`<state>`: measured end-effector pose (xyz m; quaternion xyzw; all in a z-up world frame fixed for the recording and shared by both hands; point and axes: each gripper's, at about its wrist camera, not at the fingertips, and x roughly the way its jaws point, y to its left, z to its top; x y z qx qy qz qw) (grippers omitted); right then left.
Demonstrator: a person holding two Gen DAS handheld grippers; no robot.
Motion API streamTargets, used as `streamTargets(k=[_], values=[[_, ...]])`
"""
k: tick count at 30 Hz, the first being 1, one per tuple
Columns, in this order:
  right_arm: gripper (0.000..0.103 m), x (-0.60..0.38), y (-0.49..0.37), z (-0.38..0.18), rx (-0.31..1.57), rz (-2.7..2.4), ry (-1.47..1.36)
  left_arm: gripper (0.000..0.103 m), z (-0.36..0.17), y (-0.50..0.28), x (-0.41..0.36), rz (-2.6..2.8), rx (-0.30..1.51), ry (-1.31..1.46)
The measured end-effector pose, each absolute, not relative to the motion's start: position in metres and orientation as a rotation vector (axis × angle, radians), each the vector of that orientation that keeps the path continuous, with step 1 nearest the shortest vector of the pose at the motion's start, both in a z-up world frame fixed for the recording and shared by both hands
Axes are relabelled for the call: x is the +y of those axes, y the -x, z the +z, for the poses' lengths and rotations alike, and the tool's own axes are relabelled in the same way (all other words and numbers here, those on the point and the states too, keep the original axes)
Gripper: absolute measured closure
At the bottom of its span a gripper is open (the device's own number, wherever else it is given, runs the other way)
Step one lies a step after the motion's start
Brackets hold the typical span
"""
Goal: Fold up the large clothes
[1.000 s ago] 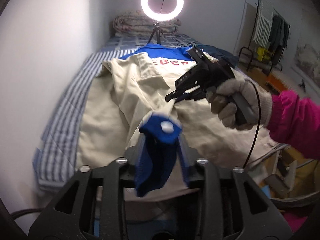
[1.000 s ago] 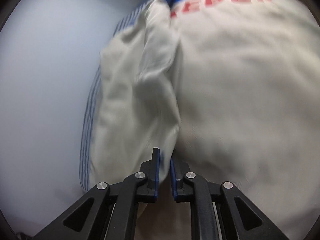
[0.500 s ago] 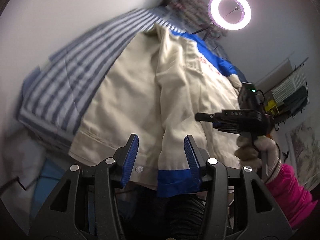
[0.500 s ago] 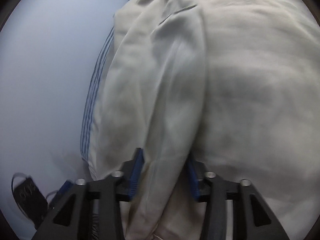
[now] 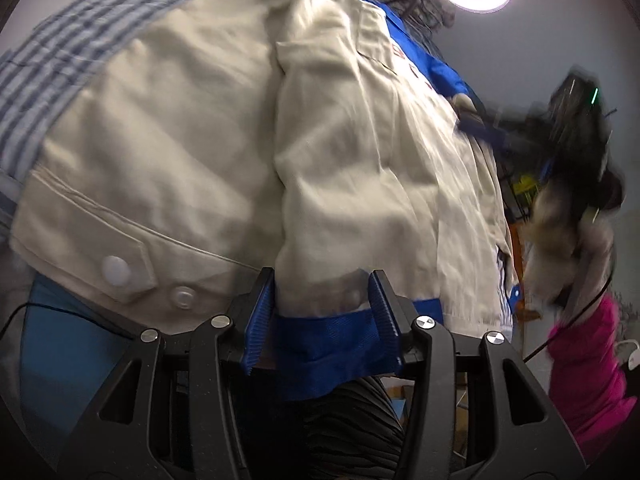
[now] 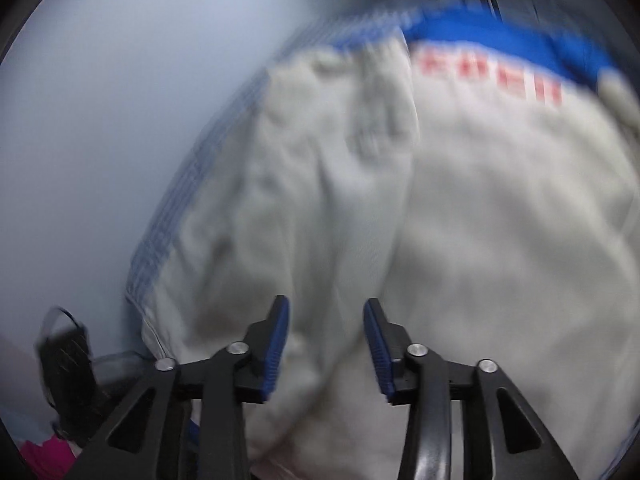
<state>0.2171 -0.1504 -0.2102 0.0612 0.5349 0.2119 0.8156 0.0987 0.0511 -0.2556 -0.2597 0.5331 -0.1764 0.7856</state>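
Risk of a spoiled sleeve fold is the main finding. The cream jacket lies spread, back up, on the striped bedding, and one sleeve is laid down over its body to the hem. The left gripper has just been closing. Its jaws stand at a middling width with the blue cuff between them, and the cloth fills the gap and meets both pads, so I judge the cuff held. The cuff sits at or just past the hem, beside the snap button. If it is let go there, the sleeve end may hang over the edge of the bed and drag the fold crooked. Any further pull toward the camera could ruck up the jacket body, since nothing else pins it. The right gripper has just been opening. Its jaws are well apart with no cloth pinched, and only the jacket body shows below the gap, with the red lettering beyond it. The left gripper tilts down, low over the hem. The right gripper points steeply down over the lower back of the jacket. The left view shows the gloved hand carrying it only as a blur off the jacket's far side, so its exact attitude cannot be confirmed.
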Motion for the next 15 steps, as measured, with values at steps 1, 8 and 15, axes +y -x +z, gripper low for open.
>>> streamTargets(k=[1, 8, 15], values=[[0.045, -0.144, -0.224, -0.193, 1.095, 0.466, -0.108, 0.075, -0.255, -0.098, 0.047, -0.382, 1.146, 0.539], [0.041, -0.078, -0.304, -0.153, 0.996, 0.492, 0.028, 0.098, -0.247, -0.098, 0.047, -0.378, 1.111, 0.510], [0.044, -0.003, -0.394, -0.171, 1.041, 0.502, 0.131, 0.099, -0.239, -0.095, 0.053, -0.365, 1.078, 0.536]])
